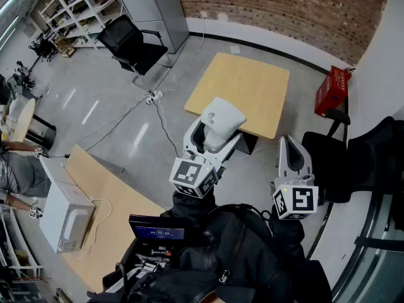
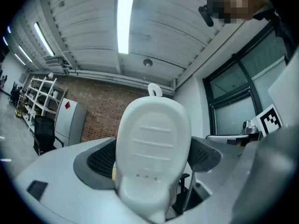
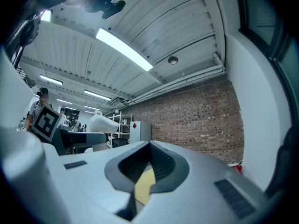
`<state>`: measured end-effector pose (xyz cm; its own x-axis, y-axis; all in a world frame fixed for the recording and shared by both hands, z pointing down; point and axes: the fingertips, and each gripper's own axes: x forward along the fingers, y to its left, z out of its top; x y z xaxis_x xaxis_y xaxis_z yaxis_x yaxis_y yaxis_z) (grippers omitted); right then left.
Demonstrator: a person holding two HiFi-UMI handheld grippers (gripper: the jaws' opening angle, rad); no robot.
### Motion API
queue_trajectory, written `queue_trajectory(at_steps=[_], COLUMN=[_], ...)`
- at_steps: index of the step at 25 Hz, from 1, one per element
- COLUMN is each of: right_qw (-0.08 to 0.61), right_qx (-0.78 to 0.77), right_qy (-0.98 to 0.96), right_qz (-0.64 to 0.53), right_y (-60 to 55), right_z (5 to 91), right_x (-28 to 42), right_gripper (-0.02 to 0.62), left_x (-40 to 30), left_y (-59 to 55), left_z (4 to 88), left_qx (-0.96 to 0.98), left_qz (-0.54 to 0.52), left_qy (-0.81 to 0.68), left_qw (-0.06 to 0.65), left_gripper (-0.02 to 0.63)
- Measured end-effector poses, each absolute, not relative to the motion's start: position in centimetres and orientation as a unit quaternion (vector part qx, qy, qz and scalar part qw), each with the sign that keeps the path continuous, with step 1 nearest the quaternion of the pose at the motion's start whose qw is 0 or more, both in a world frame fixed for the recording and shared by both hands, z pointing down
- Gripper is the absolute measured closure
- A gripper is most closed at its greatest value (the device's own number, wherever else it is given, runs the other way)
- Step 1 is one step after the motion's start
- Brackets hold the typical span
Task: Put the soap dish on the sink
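While the left claw (image 1: pixel 213 145) is grasping the soap dish (image 1: pixel 222 117), the right claw (image 1: pixel 291 142) is hanging clenched beside it. Smooth plastic may be slipping free.

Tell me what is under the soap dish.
The soap dish sits clamped in the left claw, in the air. Below it the head view shows the near edge of a wooden table and grey floor; the spot straight beneath is covered.

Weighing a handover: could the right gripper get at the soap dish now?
Probably yes: the dish juts from the left gripper, with only open air between it and the right gripper alongside. Its fingers are shut, though, so they'd need opening first.
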<state>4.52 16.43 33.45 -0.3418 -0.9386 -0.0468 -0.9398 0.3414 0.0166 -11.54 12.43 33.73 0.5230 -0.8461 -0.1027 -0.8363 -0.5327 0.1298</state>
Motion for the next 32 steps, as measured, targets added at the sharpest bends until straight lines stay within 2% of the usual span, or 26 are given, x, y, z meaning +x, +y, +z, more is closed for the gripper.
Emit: queue_trajectory(at_steps=[8, 22, 32], right_qw=[0.015, 0.013, 0.018], right_qx=[-0.566, -0.544, -0.535], right_qy=[0.824, 0.839, 0.844], right_qz=[0.027, -0.018, -0.041], right_y=[16.6, 16.7, 15.8], right_z=[34.0, 37.3, 38.7], right_x=[6.0, 9.6, 9.7], right_gripper=[0.591, 0.591, 0.591], left_x=[-9.4, -7.0, -6.6], left_y=[12.0, 12.4, 11.9], left_z=[34.6, 35.3, 36.6], left_qx=[0.873, 0.858, 0.857], left_qz=[-0.077, -0.082, -0.063], left_qy=[-0.48, -0.507, -0.511], left_qw=[0.04, 0.014, 0.009], left_gripper=[0.14, 0.14, 0.141])
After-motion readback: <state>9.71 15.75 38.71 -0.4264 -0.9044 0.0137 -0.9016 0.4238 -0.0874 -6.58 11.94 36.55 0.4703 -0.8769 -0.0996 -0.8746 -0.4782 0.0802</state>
